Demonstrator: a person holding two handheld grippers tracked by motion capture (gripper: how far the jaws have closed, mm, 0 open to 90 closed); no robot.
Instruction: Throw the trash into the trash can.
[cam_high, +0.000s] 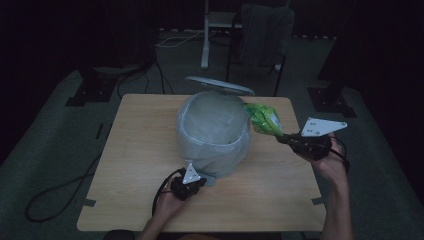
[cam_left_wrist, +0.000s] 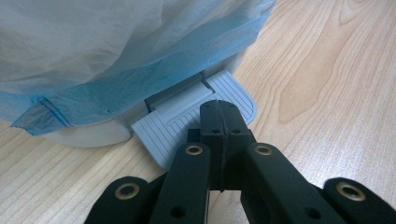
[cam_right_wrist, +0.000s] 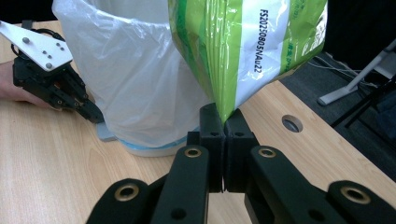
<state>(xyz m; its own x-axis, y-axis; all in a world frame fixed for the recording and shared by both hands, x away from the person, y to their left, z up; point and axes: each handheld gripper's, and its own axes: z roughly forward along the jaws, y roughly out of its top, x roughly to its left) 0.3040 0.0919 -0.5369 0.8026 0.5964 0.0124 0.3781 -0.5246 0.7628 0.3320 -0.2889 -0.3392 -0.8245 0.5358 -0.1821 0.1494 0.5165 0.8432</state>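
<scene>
right gripper (cam_right_wrist: 223, 122) pinching green packet (cam_right_wrist: 243, 44) | beside lined bin (cam_high: 215, 132)

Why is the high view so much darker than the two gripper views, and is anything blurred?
High view: dim and underexposed, so the bin and green packet look murky. Left gripper view: bright and even, the pedal sharp, the left gripper slightly soft. Right gripper view: well lit, the packet's print legible, the background dark.
</scene>
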